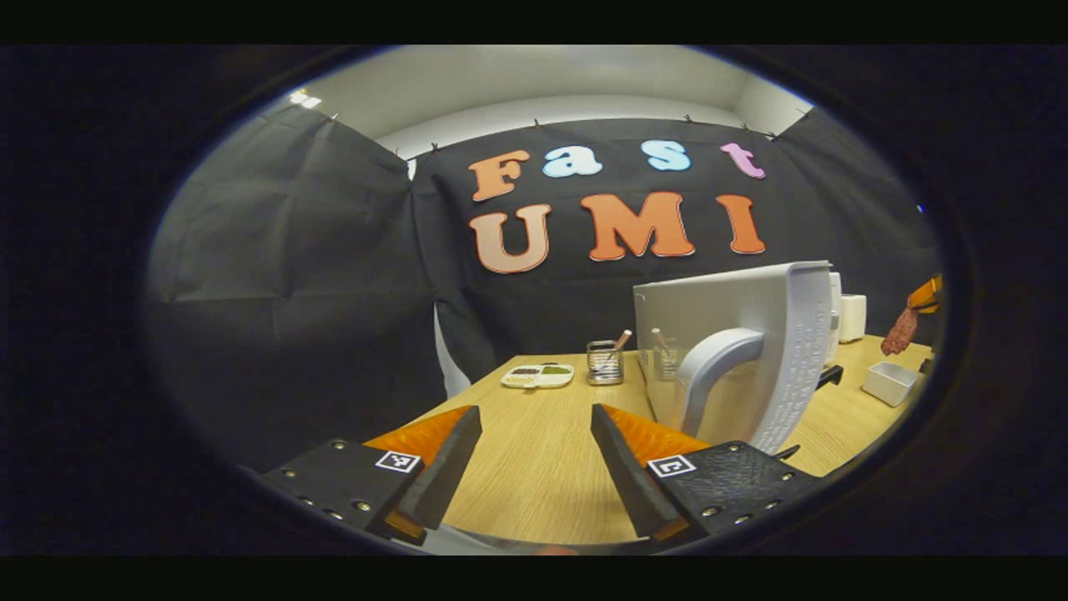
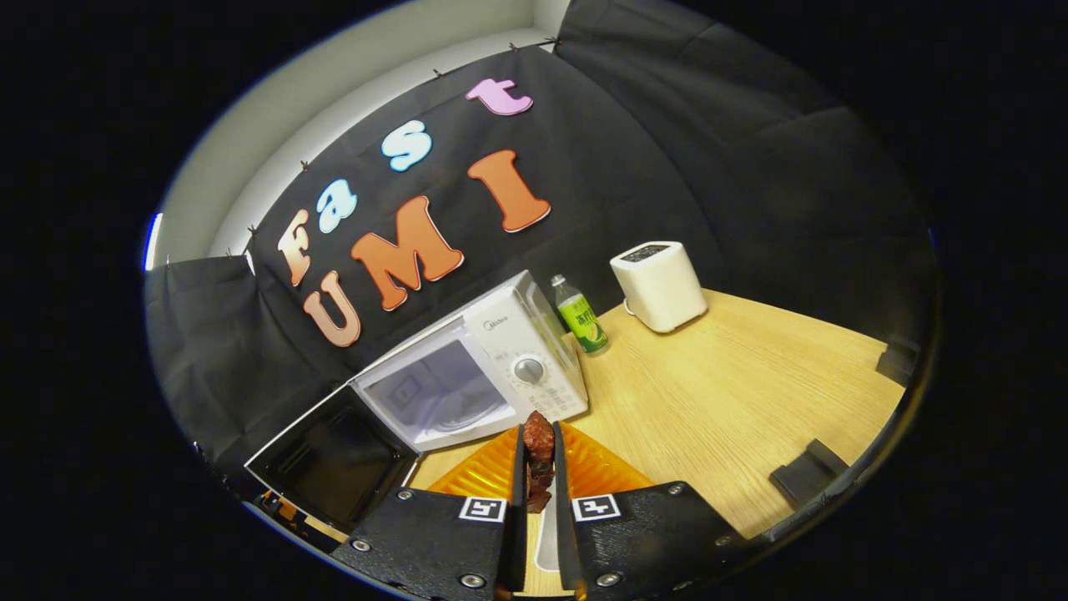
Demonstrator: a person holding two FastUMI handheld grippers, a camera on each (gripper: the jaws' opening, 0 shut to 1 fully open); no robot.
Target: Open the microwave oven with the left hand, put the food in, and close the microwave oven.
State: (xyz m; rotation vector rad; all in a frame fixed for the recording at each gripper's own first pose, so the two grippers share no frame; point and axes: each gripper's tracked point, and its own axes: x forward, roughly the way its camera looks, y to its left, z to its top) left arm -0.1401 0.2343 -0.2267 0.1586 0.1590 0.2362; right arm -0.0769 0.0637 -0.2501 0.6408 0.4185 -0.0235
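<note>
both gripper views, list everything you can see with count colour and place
white microwave oven: 1, table's back, door swung open
dark red food piece: 1, clamped in right tongs
green-labelled plastic bottle: 1, right of microwave
white toaster: 1, beside bottle
white divided plate: 1, far table edge
wire utensil holder: 1, beside plate
small white box: 1, table's right side
wooden table: 1, light brown
left tongs: open, over table
right tongs: shut on food
</note>
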